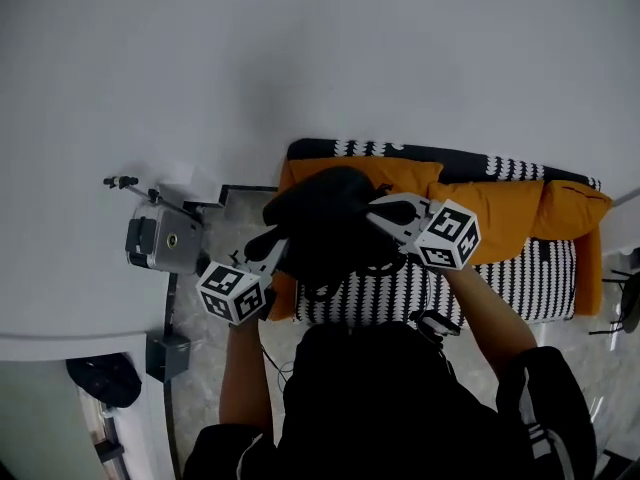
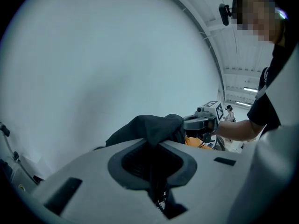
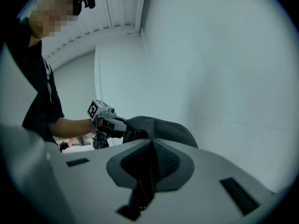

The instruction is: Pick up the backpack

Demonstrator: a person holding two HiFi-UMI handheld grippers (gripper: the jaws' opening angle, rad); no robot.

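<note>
The black backpack (image 1: 325, 223) hangs in the air above a sofa, held up between both grippers. My left gripper (image 1: 272, 256) grips its left side, with the marker cube lower left. My right gripper (image 1: 378, 215) grips its right side. In the left gripper view the jaws are shut on a fold of black backpack fabric (image 2: 152, 127), and the right gripper (image 2: 205, 120) shows beyond it. In the right gripper view the jaws pinch the backpack (image 3: 161, 127) too, and the left gripper (image 3: 105, 118) holds its far side.
Below the backpack stands a sofa with a black-and-white striped cover (image 1: 520, 278) and orange cushions (image 1: 500, 208). A grey device on a stand (image 1: 163, 240) sits to the left by the white wall. A dark object (image 1: 105, 378) lies on the floor at lower left.
</note>
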